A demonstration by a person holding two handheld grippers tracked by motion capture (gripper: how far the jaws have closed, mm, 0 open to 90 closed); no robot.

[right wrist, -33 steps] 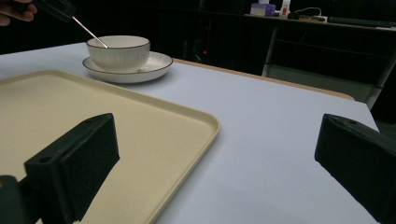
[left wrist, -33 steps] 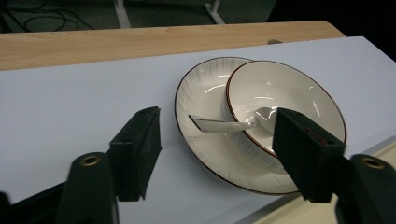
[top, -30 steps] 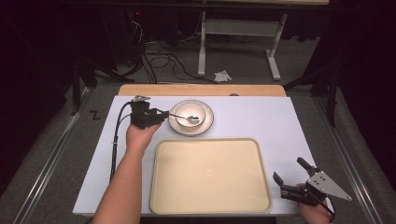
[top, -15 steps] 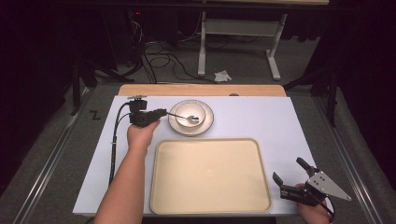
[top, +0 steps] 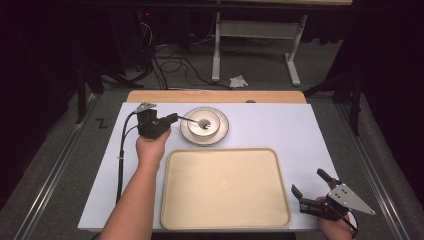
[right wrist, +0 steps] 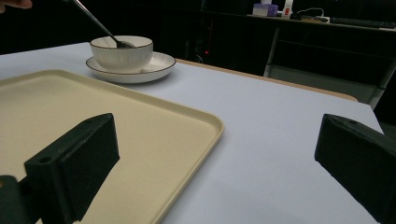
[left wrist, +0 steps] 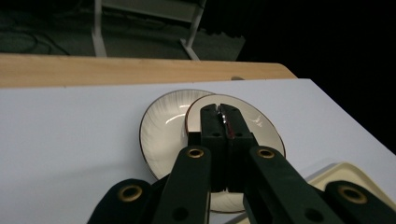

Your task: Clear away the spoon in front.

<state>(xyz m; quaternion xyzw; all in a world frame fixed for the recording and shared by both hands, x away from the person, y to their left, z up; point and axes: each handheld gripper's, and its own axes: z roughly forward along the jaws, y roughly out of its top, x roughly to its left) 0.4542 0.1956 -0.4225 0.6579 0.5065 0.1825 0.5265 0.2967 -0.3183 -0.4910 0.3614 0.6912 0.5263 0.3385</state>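
A white bowl (top: 205, 124) stands on a saucer (top: 223, 131) at the back of the table, with a metal spoon (top: 191, 120) resting in it. My left gripper (top: 173, 118) reaches in from the left; its jaws have just been closing and are now shut on the spoon's handle (left wrist: 225, 119), in front of the bowl (left wrist: 261, 128). In the right gripper view the spoon (right wrist: 93, 21) slants up out of the bowl (right wrist: 122, 52). My right gripper (top: 307, 181) hovers open at the table's front right corner, nothing between its fingers (right wrist: 74, 168).
A large cream tray (top: 225, 187) lies at the front middle of the white table top, its near corner (right wrist: 205, 126) close to my right gripper. A wooden strip (top: 215, 96) runs along the table's far edge. Cables and a stand's legs lie on the floor beyond.
The left gripper's jaws have closed on the spoon's handle and the hand has shifted slightly. The right gripper has stayed put.
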